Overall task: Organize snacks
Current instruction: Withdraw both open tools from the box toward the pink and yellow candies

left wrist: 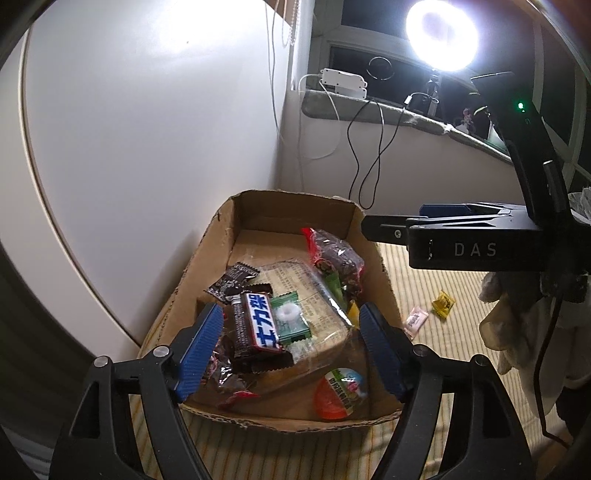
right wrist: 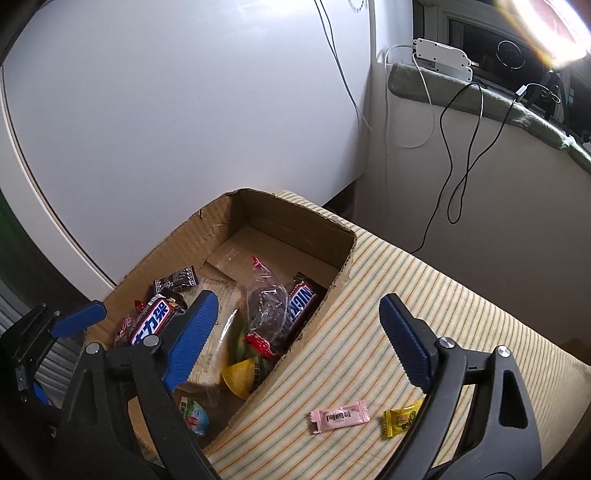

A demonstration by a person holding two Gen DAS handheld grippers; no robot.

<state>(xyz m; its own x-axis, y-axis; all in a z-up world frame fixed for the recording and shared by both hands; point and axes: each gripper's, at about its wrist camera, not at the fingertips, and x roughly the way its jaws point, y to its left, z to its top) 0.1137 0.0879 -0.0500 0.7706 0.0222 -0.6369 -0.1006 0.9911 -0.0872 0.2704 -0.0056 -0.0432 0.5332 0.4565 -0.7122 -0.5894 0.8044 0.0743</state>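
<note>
A cut-down cardboard box (left wrist: 295, 206) (right wrist: 288, 208) holds mixed snacks: a brown Snickers bar (left wrist: 255, 326) (right wrist: 151, 319), a second Snickers bar (right wrist: 300, 301), a green mint candy (left wrist: 290, 317), a clear bag of dark pieces (left wrist: 336, 254) (right wrist: 267, 301) and an orange jelly cup (left wrist: 340, 397). My left gripper (left wrist: 290, 325) hangs open over the box, with the first bar lying loose below its pads. My right gripper (right wrist: 297, 306) is open and straddles the box's right wall. A pink candy (right wrist: 340, 415) (left wrist: 415, 319) and a yellow candy (right wrist: 402, 421) (left wrist: 443, 303) lie on the striped cloth beside the box.
The box sits on a striped cloth (right wrist: 443, 288) against a white panel (left wrist: 147, 129). Behind are a ledge with a white power strip (left wrist: 341, 81), dangling black cables (right wrist: 458, 166) and a bright ring light (left wrist: 441, 33). A gloved hand (left wrist: 517, 325) holds the right gripper.
</note>
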